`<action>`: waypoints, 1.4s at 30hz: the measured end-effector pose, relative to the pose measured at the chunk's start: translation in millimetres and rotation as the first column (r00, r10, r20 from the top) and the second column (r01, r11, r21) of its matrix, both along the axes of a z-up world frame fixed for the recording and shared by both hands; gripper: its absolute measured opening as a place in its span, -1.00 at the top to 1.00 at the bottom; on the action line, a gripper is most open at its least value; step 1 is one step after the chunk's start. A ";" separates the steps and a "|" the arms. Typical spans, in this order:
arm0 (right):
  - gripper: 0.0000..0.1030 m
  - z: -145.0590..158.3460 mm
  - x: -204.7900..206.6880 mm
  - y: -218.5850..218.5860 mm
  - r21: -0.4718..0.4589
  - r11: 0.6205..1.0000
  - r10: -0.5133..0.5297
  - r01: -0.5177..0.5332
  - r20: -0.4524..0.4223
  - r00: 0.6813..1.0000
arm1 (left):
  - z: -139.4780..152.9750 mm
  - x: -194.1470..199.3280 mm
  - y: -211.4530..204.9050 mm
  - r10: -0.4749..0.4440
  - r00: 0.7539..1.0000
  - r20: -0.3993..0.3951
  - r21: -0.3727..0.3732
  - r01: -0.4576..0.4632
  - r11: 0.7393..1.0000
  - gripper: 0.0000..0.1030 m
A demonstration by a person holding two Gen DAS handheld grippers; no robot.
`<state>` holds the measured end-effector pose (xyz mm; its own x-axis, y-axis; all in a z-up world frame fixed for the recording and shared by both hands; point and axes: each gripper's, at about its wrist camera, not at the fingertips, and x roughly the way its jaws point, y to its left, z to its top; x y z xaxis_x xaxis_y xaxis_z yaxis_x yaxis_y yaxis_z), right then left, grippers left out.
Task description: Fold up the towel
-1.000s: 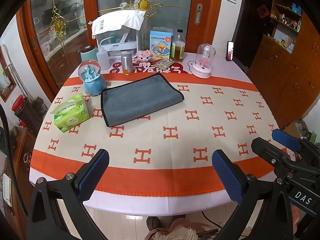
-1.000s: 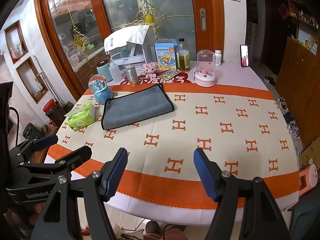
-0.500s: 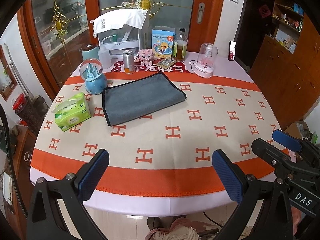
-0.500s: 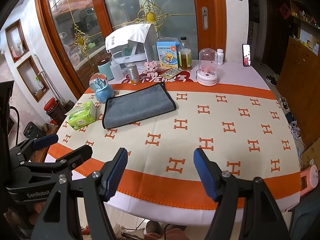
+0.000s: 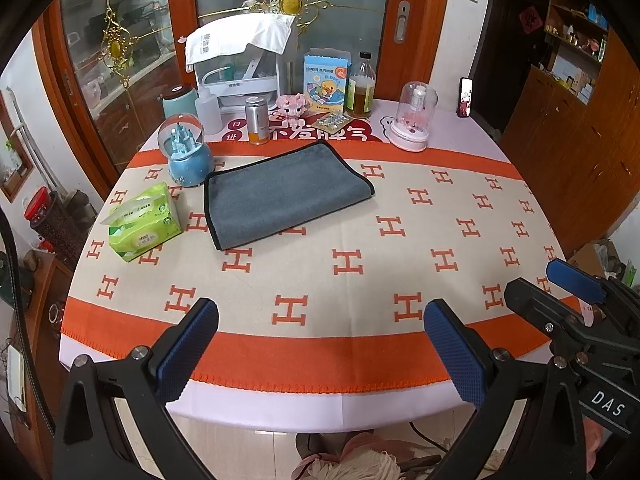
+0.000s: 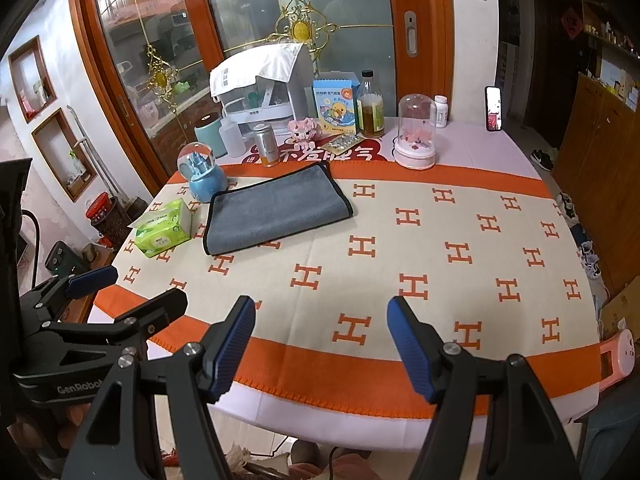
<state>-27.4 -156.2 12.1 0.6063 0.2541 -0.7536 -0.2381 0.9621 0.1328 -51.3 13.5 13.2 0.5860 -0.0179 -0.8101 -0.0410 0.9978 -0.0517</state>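
A grey towel with black edging (image 5: 286, 192) lies flat on the far left part of the round table; it also shows in the right wrist view (image 6: 276, 206). My left gripper (image 5: 320, 344) is open and empty above the table's near edge, well short of the towel. My right gripper (image 6: 322, 340) is open and empty, also over the near edge. The right gripper shows at the right of the left wrist view (image 5: 576, 300), and the left gripper at the left of the right wrist view (image 6: 108, 292).
A green tissue pack (image 5: 142, 226) and a blue snow globe (image 5: 186, 152) sit left of the towel. A can (image 5: 257, 120), bottles, a box and a glass dome (image 5: 412, 118) line the far edge. The tablecloth (image 5: 400, 248) has an orange H pattern.
Both views have shifted slightly; the towel and table items sit a little lower in frame. Both grippers stay open and empty.
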 end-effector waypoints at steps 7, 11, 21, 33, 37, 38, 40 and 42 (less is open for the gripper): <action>-0.34 -1.4 -0.4 1.3 0.003 1.000 0.002 -0.002 -0.002 1.000 | -3.3 1.8 -0.9 0.001 1.000 -0.001 0.000 -0.001 1.000 -0.98; -0.34 -1.6 -0.2 1.8 -0.003 1.000 0.005 -0.005 -0.001 1.000 | -3.2 2.0 -1.2 0.001 1.000 -0.002 -0.002 -0.001 1.000 -0.98; -0.41 -2.7 -3.2 1.8 -0.001 1.000 -0.005 0.005 0.002 1.000 | -2.9 -6.3 2.4 0.006 1.000 0.006 -0.002 -0.006 1.000 -0.98; -0.41 -3.2 -5.8 0.3 -0.006 1.000 -0.011 0.011 -0.002 1.000 | -1.6 -6.6 1.1 0.007 1.000 0.004 -0.002 -0.007 1.000 -0.98; -0.41 -3.1 -7.3 -0.8 -0.008 1.000 -0.014 0.014 -0.004 1.000 | -0.3 -7.2 -1.4 0.007 1.000 0.000 0.000 -0.007 1.000 -0.98; -0.41 -3.3 -7.9 -1.2 -0.008 1.000 -0.015 0.015 -0.004 1.000 | -0.4 -6.9 -1.3 0.007 1.000 -0.001 0.000 -0.007 1.000 -0.98; -0.41 -3.2 -8.2 -1.5 -0.008 1.000 -0.014 0.013 -0.005 1.000 | -0.5 -7.8 -1.4 0.007 1.000 -0.004 -0.003 -0.007 1.000 -0.98; -0.41 -3.3 -9.2 -2.3 -0.009 1.000 -0.013 0.013 -0.005 1.000 | -1.1 -9.4 -0.8 0.008 1.000 -0.007 -0.008 -0.008 1.000 -0.98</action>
<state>-36.6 -158.5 8.7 0.6060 0.2392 -0.7586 -0.2246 0.9664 0.1253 -60.7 12.6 12.1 0.5801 -0.0197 -0.8143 -0.0496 0.9970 -0.0595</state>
